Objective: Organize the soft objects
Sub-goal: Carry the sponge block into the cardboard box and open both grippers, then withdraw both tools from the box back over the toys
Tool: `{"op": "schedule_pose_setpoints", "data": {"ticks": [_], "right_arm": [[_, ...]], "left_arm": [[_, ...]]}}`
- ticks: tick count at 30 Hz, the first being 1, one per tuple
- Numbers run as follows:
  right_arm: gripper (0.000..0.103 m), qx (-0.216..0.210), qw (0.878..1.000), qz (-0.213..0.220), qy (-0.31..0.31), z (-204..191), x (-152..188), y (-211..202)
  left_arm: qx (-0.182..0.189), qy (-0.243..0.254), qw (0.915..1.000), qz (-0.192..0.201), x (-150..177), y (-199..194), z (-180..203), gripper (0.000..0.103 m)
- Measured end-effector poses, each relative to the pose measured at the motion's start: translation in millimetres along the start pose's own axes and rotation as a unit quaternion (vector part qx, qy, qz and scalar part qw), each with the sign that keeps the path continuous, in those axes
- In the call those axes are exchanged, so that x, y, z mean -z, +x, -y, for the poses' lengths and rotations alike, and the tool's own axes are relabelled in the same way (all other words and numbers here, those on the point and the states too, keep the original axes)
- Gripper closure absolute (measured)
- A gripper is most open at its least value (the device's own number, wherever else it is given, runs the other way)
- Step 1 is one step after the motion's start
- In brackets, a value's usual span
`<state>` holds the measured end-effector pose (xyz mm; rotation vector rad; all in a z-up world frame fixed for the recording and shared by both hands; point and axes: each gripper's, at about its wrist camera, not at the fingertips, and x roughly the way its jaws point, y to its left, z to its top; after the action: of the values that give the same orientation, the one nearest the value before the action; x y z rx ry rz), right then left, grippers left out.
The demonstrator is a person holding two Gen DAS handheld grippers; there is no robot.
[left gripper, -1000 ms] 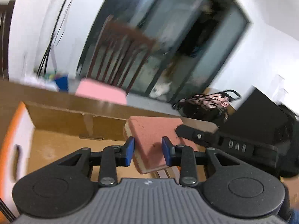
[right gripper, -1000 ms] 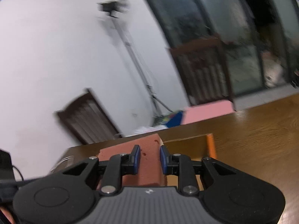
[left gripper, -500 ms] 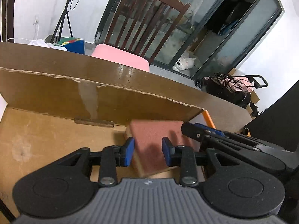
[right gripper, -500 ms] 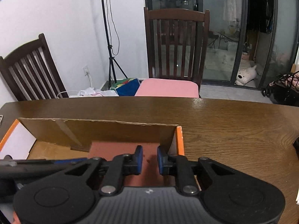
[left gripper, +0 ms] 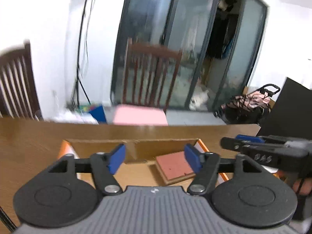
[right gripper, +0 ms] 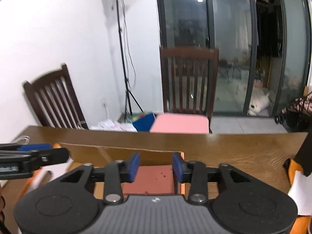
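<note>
A reddish-brown foam pad (left gripper: pixel 173 165) lies flat on the floor of an open cardboard box (left gripper: pixel 156 147) with orange edges, at its right end. My left gripper (left gripper: pixel 155 159) hovers above and in front of the pad. Its jaws are opening and stand wide, with nothing pressed between them. In the right wrist view the same pad (right gripper: pixel 154 181) shows below my right gripper (right gripper: pixel 155 167), whose jaws are also opening and are clear of it. Each gripper appears in the other's view: the right gripper (left gripper: pixel 232 143) at the box's right, the left gripper (right gripper: pixel 58 154) at its left.
The box (right gripper: pixel 117 154) sits on a brown wooden table (right gripper: pixel 243 156). Behind the table stand a chair with a pink cushion (right gripper: pixel 179 123), a second chair (right gripper: pixel 52 101) and a tripod stand (right gripper: pixel 124 68). An orange and white box (right gripper: pixel 296 187) and a black object (left gripper: pixel 288 113) are at the right.
Both grippers have let go of the foam pad, widened their jaws and drawn back and up. The pad now lies flat in the box.
</note>
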<state>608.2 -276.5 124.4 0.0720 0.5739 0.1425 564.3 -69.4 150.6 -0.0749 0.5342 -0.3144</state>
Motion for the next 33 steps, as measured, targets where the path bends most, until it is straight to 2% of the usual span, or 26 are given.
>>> {"op": "schedule_pose_setpoints", "data": {"ticks": [3, 5, 7, 9, 11, 13, 15, 17, 19, 23, 28, 33], "right_arm": [[0.056, -0.02, 0.999, 0.029, -0.001, -3.0, 11.8, -53.2], [0.043, -0.037, 0.998, 0.054, -0.004, -7.8, 29.2, -95.6], [0.037, -0.048, 0.996, 0.08, -0.013, -13.4, 52.6, -132.7], [0.029, -0.046, 0.994, 0.097, -0.02, -19.2, 75.8, -161.0], [0.015, -0.035, 0.992, 0.119, -0.022, -26.6, 105.0, -189.4], [0.009, -0.025, 0.988, 0.151, -0.027, -32.3, 136.6, -218.9], [0.005, -0.014, 0.983, 0.179, -0.026, -37.4, 167.3, -241.9], [0.005, -0.01, 0.982, 0.189, -0.023, -40.4, 192.3, -258.4], [0.004, -0.014, 0.981, 0.191, -0.023, -44.9, 218.4, -274.1], [0.002, -0.02, 0.983, 0.183, 0.0, -53.0, 261.0, -293.8], [0.002, -0.026, 0.99, 0.14, -0.009, -65.9, 298.6, -295.4], [0.002, -0.03, 0.995, 0.097, -0.012, -69.5, 313.8, -279.0]], "left_arm": [[-0.021, 0.046, 0.9977, 0.045, 20.7, -62.1, 7.2, 0.02], [-0.032, 0.061, 0.995, 0.073, 41.5, -101.8, 8.1, 0.014], [-0.043, 0.071, 0.9919, 0.096, 64.4, -134.3, 9.4, 0.012], [-0.057, 0.069, 0.9886, 0.121, 90.7, -165.8, 11.2, 0.009], [-0.058, 0.056, 0.9871, 0.138, 115.0, -191.9, 11.3, 0.004], [-0.053, 0.037, 0.9864, 0.151, 141.0, -214.1, 9.0, 0.003], [-0.055, 0.03, 0.9848, 0.162, 169.2, -237.4, 10.5, 0.001], [-0.065, 0.038, 0.9819, 0.174, 191.3, -256.1, 8.7, 0.0], [-0.076, 0.042, 0.979, 0.185, 213.4, -274.4, 13.0, 0.0], [-0.065, 0.049, 0.979, 0.187, 249.4, -299.1, 11.1, 0.0], [-0.042, 0.066, 0.9862, 0.146, 289.4, -303.2, 10.0, 0.0], [-0.033, 0.067, 0.9893, 0.125, 293.8, -288.7, 4.3, 0.0]]}}
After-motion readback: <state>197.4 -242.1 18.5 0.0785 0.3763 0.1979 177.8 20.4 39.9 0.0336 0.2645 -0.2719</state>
